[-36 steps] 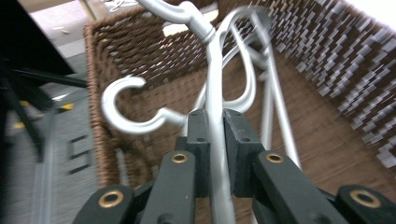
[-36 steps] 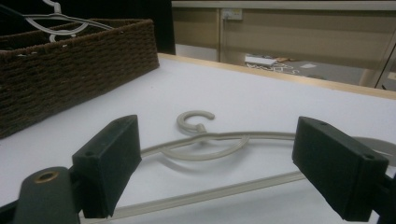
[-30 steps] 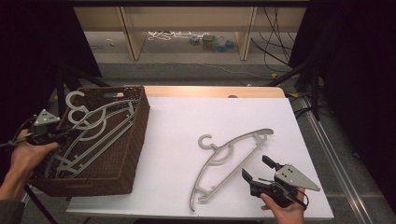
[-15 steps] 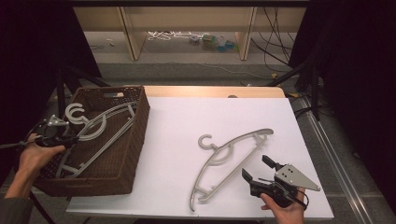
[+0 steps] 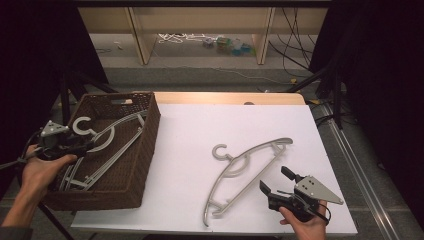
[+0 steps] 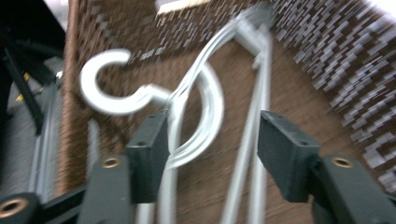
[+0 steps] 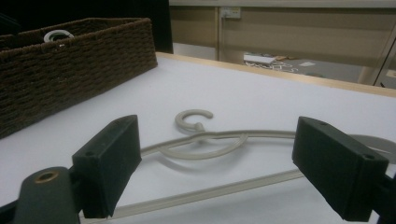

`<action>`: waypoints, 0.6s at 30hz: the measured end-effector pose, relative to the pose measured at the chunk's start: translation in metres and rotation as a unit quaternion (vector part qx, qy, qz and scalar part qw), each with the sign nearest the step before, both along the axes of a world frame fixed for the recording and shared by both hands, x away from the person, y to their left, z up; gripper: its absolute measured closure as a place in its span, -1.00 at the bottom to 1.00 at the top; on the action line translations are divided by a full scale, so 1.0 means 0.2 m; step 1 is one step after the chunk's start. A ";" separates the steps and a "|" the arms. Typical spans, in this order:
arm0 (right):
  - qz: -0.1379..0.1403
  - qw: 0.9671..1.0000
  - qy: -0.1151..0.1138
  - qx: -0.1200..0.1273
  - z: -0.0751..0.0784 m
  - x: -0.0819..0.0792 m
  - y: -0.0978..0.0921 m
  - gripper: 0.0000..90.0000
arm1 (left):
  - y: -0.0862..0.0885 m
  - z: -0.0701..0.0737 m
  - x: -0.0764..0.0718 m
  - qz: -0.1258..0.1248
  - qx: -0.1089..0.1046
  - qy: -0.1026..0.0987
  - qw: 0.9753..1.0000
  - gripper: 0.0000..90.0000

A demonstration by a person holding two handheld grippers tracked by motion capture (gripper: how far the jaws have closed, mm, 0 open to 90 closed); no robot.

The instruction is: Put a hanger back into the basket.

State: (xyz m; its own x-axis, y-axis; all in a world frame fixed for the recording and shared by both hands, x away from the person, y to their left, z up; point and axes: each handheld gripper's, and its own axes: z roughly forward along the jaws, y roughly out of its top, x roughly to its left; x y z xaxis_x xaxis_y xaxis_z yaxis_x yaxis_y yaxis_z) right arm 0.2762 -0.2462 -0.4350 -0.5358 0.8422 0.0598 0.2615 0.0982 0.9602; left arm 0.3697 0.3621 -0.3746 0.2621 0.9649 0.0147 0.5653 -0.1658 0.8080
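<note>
Left gripper [image 5: 82, 146] at 9 o'clock over wicker basket [image 5: 145, 150], jaws wide apart around neck of grey hanger [image 5: 102, 145], not clamped; hanger lies in basket w/ hook poking over rim. Right gripper [image 5: 272, 181] at 5 o'clock, jaws wide, nothing held, just beside 2nd hanger [image 5: 240, 172] flat on white table [image 5: 185, 150].
</note>
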 end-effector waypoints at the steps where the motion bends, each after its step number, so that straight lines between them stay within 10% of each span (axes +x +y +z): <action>1: 0.000 1.000 0.002 -0.001 0.00 0.00 0.00 -0.64 | -0.04 0.02 -0.02 0.003 -0.017 -0.009 1.000 -0.16; 9: 0.003 1.000 -0.006 0.003 0.00 0.00 0.01 -0.64 | -0.36 0.11 -0.20 -0.068 -0.110 -0.066 0.989 -0.29; 18: 0.005 1.000 -0.009 0.010 0.01 0.00 0.01 -0.64 | -0.64 0.10 -0.26 -0.118 -0.123 -0.092 0.981 -0.39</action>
State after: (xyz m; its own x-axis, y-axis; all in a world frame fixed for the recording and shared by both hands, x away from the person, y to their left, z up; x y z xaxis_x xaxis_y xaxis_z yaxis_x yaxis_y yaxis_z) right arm 0.2753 -0.2450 -0.4340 -0.5452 0.8357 0.0663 0.2433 0.0821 0.9665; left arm 0.3176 0.2339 -0.3554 0.4934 0.8580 -0.1428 0.3749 -0.0616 0.9250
